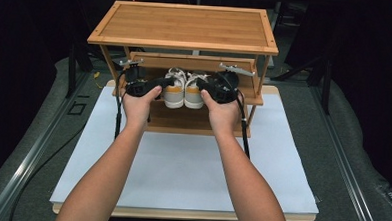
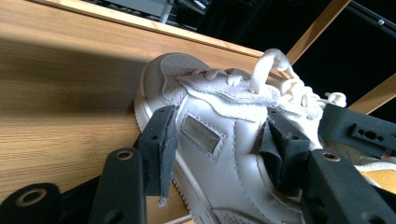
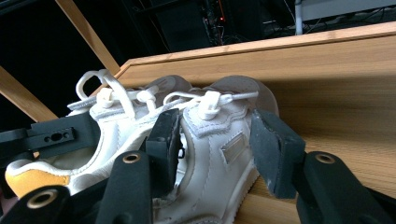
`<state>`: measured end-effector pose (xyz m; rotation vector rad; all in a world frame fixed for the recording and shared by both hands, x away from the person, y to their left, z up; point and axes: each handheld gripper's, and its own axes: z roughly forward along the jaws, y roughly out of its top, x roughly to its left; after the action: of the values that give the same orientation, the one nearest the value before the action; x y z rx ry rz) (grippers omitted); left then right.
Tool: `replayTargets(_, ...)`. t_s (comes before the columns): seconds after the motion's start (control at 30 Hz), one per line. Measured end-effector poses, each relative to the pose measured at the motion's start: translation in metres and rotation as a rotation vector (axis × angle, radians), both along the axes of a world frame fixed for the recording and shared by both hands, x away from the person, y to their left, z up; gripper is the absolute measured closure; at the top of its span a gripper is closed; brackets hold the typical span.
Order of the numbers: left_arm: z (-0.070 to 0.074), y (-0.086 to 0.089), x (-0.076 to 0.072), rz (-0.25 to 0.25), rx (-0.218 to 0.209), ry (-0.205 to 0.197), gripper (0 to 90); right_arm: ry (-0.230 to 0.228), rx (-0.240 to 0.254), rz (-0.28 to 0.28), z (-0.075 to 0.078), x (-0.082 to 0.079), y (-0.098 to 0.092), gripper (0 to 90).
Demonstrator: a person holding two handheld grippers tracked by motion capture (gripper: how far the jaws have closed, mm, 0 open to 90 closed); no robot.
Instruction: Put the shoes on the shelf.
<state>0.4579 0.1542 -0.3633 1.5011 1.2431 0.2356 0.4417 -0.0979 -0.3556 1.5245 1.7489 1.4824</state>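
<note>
dark room around a white surface [image 1: 181, 165] bearing a bamboo rack [image 1: 185, 25]. on its middle shelf sit two white shoes, left shoe [image 2: 224, 140] and right shoe [image 3: 219, 154]; left gripper [image 2: 219, 149] and right gripper [image 3: 215, 149] each straddle one, jaws apart, seemingly ready to lift both together.

- L forearm [image 1: 101, 179] bare, stretched fwd; L hand [image 1: 139, 100] wraps L gripper [image 1: 167, 82].
- R forearm [image 1: 246, 185] same; R hand [image 1: 221, 109] holds R gripper [image 1: 201, 84].
- Both sets of jaws spread apart, pads [image 2: 161, 144] each side of a shoe.
</note>
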Motion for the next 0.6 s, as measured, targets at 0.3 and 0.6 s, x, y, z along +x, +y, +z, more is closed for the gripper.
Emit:
replayTargets(0.3, 0.0011, 0.0002, 0.0018, -0.007, 0.003, 0.012, 48.3, -0.011, 0.017, -0.003, 0.0015, -0.0006, -0.0022, 53.5)
replayTargets(0.6, 0.0026, 0.0008, 0.0076, -0.02, 0.013, 0.025, 43.5, -0.01, 0.017, 0.008, 0.0014, -0.0014, -0.0002, 54.0)
